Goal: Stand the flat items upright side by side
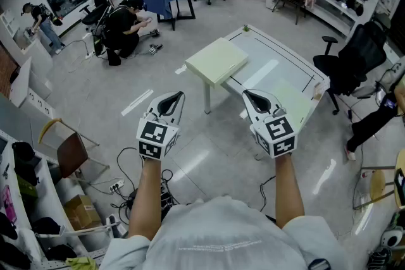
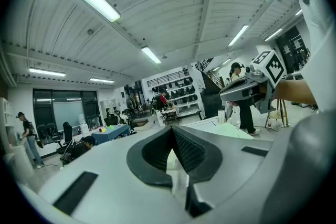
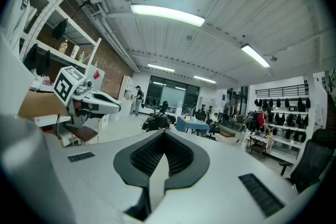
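Currently – both grippers shut and empty, both flat items lying flat on the table ahead.

Both gripper views show the left gripper (image 1: 172, 100) and the right gripper (image 1: 254, 98) with pads pressed together and nothing between them. In the head view, both are held short of the white table (image 1: 272, 50), tips pointing toward it. A pale green slab (image 1: 217, 60) lies flat on the table's left corner, ahead of and between the two grippers – marginally closer to the left one. A second pale sheet (image 1: 292, 103) lies flat against the table's near right edge, just beside the right gripper; its long side appears to run along that edge. Neither item is upright yet. By this layout, the slab suits the left gripper and the sheet the right.
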Demonstrator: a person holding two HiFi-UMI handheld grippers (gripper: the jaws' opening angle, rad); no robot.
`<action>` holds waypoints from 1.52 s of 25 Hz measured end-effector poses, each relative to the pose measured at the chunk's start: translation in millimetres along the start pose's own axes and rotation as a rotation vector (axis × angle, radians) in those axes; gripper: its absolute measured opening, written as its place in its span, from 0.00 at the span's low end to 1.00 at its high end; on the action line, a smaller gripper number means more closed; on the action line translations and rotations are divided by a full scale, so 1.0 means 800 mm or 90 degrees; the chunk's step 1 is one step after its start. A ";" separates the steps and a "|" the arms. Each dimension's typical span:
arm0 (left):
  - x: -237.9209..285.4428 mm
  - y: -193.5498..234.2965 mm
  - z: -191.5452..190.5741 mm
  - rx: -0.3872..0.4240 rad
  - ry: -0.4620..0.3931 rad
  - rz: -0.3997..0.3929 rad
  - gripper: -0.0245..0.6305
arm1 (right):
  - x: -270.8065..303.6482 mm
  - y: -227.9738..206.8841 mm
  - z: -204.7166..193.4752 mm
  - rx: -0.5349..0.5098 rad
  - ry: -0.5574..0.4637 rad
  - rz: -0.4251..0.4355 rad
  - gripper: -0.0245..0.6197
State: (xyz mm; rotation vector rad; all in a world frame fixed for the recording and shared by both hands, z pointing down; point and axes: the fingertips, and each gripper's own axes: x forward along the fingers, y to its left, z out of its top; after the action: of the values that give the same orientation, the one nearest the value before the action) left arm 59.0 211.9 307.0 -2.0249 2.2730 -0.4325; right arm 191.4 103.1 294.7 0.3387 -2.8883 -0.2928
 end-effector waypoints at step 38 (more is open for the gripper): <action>0.138 0.078 -0.066 -0.084 0.047 0.037 0.27 | 0.109 -0.116 -0.044 0.156 -0.050 0.033 0.42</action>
State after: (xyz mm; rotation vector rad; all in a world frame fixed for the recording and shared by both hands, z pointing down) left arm -28.1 118.0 356.7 -2.0269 2.4596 -0.3691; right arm 135.6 -13.0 324.7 0.2982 -3.0102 0.0593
